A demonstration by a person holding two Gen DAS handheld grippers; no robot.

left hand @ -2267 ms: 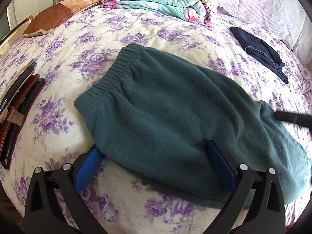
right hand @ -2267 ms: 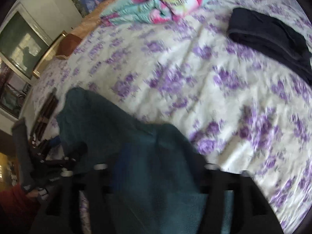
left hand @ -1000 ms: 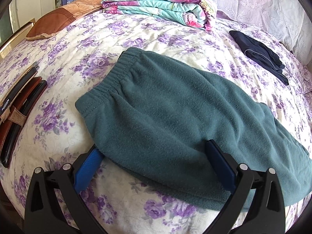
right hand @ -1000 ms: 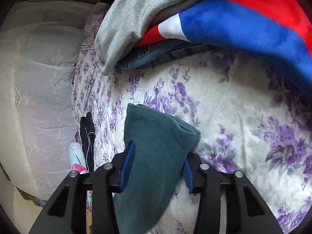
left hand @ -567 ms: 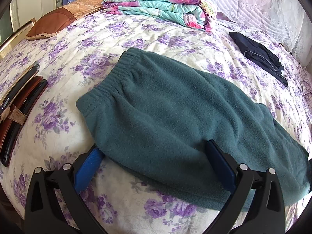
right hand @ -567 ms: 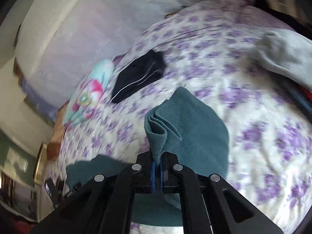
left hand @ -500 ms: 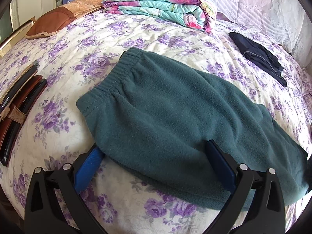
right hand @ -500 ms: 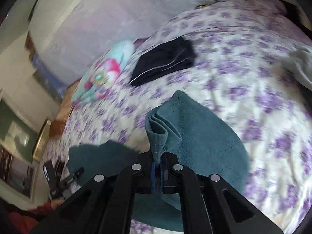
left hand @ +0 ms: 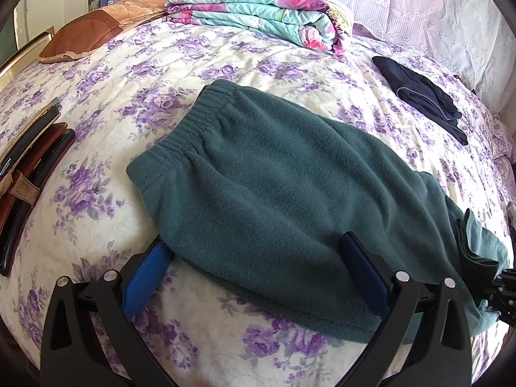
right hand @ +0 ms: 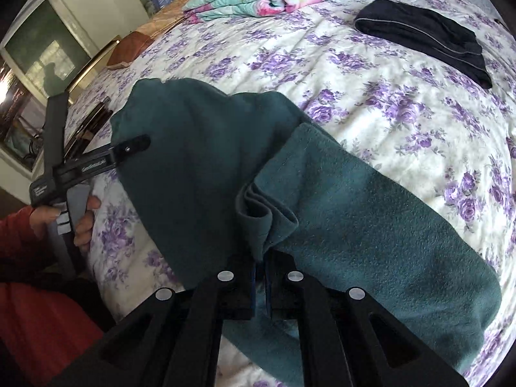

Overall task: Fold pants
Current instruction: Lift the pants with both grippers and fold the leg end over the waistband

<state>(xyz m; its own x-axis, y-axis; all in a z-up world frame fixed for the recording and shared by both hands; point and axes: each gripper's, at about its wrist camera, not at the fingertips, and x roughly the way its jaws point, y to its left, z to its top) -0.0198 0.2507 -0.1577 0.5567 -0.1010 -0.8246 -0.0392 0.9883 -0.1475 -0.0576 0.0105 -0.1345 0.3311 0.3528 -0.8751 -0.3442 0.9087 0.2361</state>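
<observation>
Dark green fleece pants [left hand: 274, 187] lie flat on the floral bed, folded lengthwise, waistband toward the upper left. My left gripper [left hand: 258, 258] is open, its blue fingers [left hand: 146, 269] straddling the pants' near edge at the hip. My right gripper [right hand: 261, 264] is shut on the bunched cuffs of the pants [right hand: 264, 216] and holds them lifted over the leg part [right hand: 371, 242]. The raised cuffs and the right gripper show at the right edge of the left wrist view [left hand: 477, 258]. The left gripper also shows in the right wrist view [right hand: 129, 146].
A folded floral quilt [left hand: 258, 13] lies at the head of the bed. Folded black pants [left hand: 422, 96] lie at the far right. A brown cushion [left hand: 87, 35] lies at the far left. Brown and black belts [left hand: 29, 174] lie along the bed's left edge.
My right gripper closed on the leg cuffs and has carried them up and back toward the waistband. The left gripper has stayed put.
</observation>
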